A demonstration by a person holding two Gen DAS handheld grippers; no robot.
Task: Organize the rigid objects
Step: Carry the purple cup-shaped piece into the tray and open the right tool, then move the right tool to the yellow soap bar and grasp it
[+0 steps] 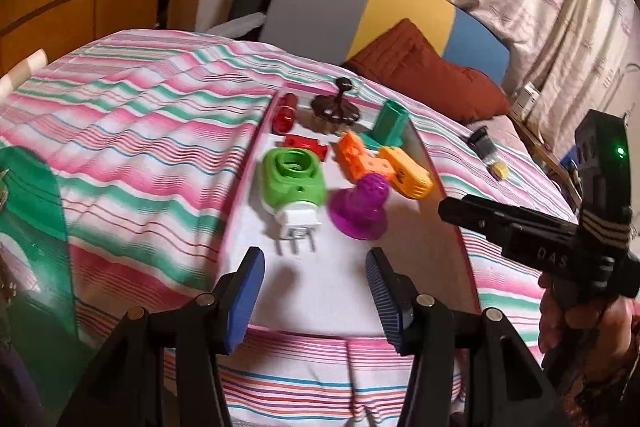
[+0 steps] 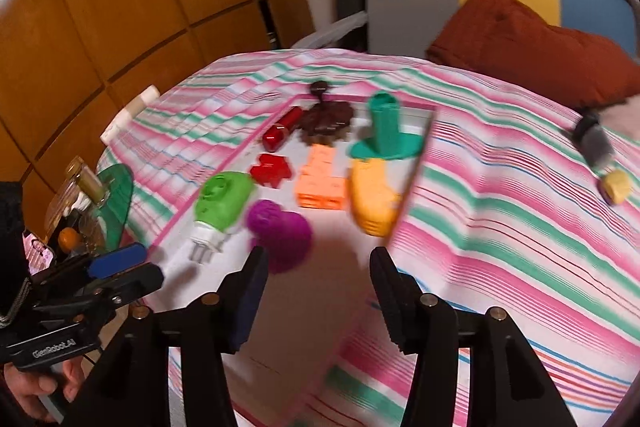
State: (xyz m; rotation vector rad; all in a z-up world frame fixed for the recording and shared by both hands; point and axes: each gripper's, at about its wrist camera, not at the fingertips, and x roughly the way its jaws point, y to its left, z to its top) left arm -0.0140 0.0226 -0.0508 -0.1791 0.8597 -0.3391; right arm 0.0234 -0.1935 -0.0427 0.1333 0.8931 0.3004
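A white tray (image 1: 352,291) with a pink rim lies on the striped bed. On it are a green plug-in device (image 1: 290,179), a purple piece (image 1: 360,211), orange pieces (image 1: 384,163), a teal piece (image 1: 388,125), a red block (image 1: 306,145), a red cylinder (image 1: 285,113) and a brown piece (image 1: 334,105). My left gripper (image 1: 314,301) is open and empty over the tray's near end. My right gripper (image 2: 316,297) is open and empty, just behind the purple piece (image 2: 280,231). The tray (image 2: 332,279) also shows there. A black and yellow brush (image 1: 486,151) lies on the bed to the right, outside the tray.
The bed cover (image 1: 140,131) is pink, green and white striped. A rust cushion (image 1: 432,75) lies at the far right. A green tray with small bottles (image 2: 108,199) stands at the left bed edge. Wooden wardrobe doors (image 2: 120,7) stand behind.
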